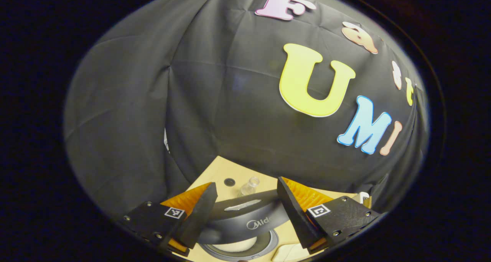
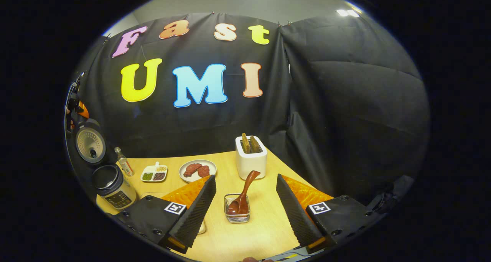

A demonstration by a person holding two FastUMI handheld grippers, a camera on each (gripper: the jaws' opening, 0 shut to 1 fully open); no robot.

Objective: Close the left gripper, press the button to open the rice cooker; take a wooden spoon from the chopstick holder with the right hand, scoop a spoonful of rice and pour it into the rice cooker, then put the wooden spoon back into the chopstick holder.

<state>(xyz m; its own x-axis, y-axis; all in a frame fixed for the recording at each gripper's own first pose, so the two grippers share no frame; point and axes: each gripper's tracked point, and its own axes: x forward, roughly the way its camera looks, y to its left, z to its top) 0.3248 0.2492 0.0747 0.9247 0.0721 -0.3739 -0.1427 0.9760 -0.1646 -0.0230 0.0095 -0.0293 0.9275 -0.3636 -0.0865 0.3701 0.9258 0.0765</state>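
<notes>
Rice cooker [image 2: 111, 187] lid up at table [image 2: 245, 231] left edge; wooden spoon [image 2: 242, 195] upright in chopstick holder [image 2: 237, 214]; left gripper [image 1: 245, 210] and right gripper [image 2: 245, 206] both spread, holding nothing

Pale wooden table [image 2: 264, 200]. Rice cooker [image 2: 113, 187]: cream body, dark panel, black rim; raised lid [image 2: 90, 141] black outside, silvery perforated plate inside. Dark reddish-brown wooden spoon [image 2: 242, 195] in a clear chopstick holder [image 2: 237, 213]. White toaster [image 2: 251, 158] with brown slices. White plate [image 2: 197, 170] bearing dark red pieces. White divided dish [image 2: 154, 173] with green, tan and dark fillings.
</notes>
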